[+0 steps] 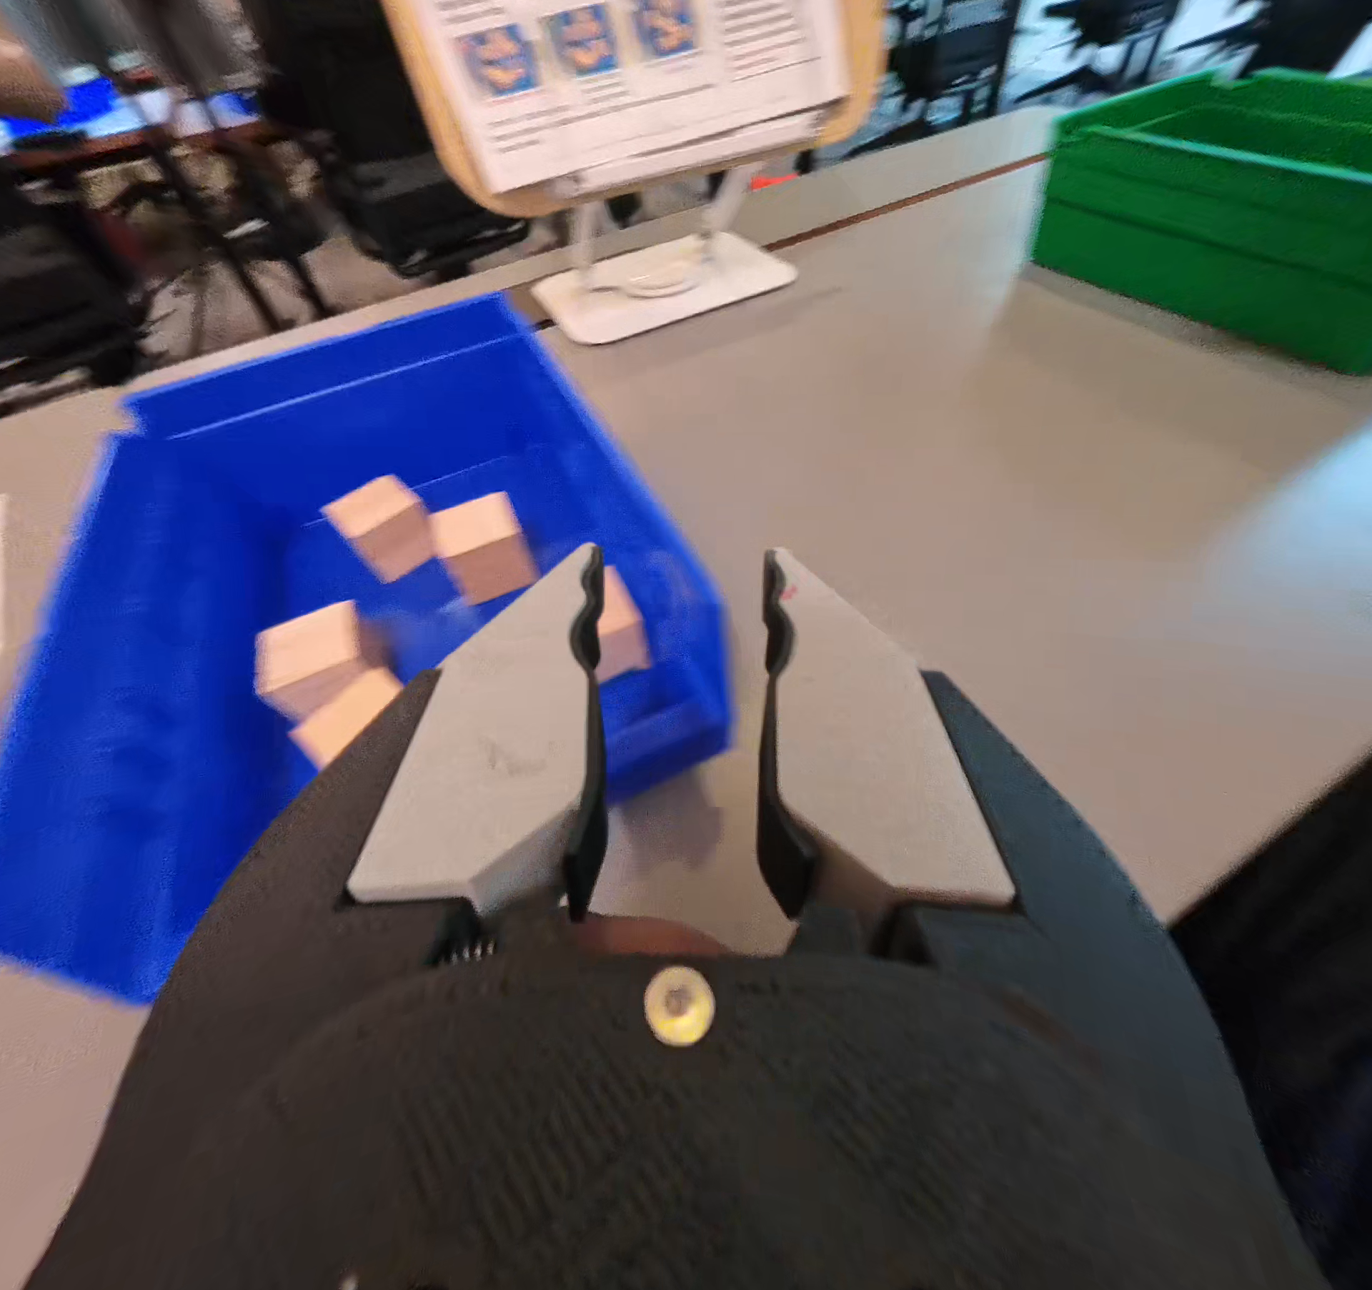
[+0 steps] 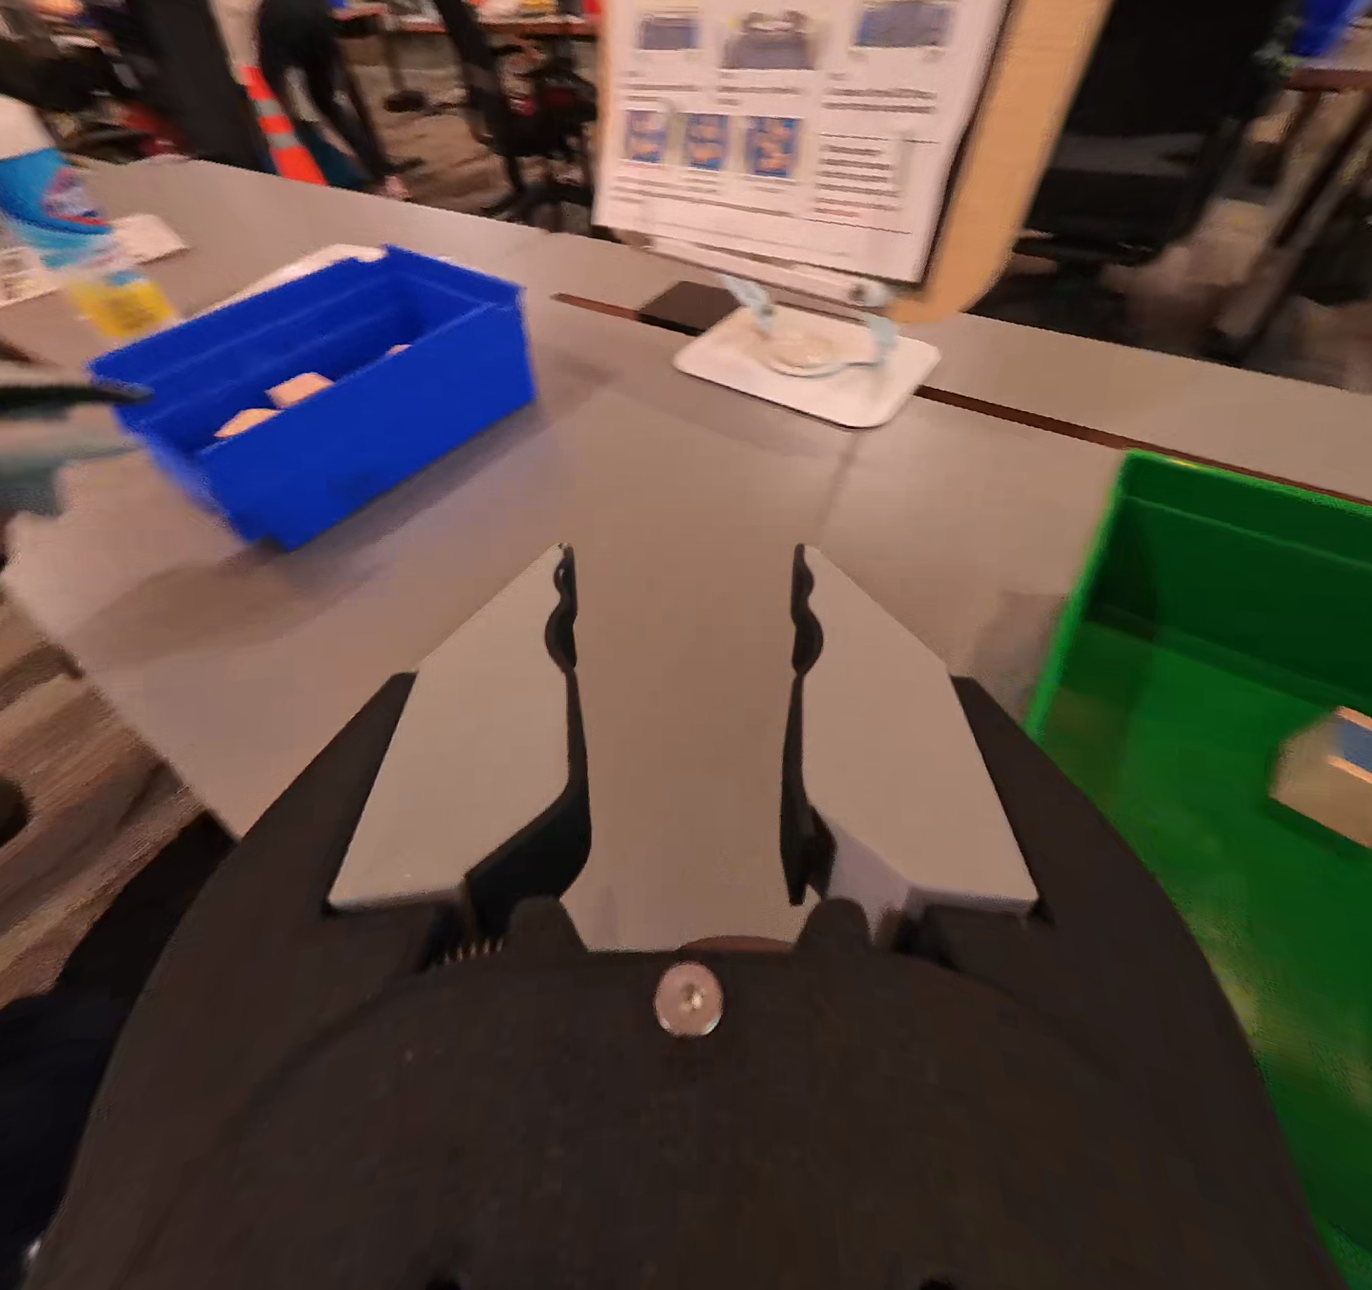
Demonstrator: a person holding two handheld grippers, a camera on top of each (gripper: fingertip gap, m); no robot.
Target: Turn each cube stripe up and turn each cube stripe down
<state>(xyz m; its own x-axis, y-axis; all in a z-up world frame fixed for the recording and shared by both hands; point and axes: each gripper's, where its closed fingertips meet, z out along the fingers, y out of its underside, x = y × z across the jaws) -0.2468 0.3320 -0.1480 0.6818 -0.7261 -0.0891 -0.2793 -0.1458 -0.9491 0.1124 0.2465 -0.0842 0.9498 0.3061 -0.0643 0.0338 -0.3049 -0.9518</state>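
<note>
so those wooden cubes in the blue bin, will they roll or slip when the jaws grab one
The wooden cubes look flat-faced and rigid, so one should probably sit still between the jaws rather than roll. They lie jumbled and tilted against each other in the blue bin, so neighbours may shift. Bare wood likely grips fairly well, though blur hides the finish.

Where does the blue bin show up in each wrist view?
Left wrist view: the blue bin fills the left-centre, close by, wooden cubes inside, partly behind the left gripper.
Right wrist view: the blue bin sits upper left, farther off on the table, cubes just visible over its rim.
Shared landmark: the instruction board on its white stand, behind the bin.
</note>
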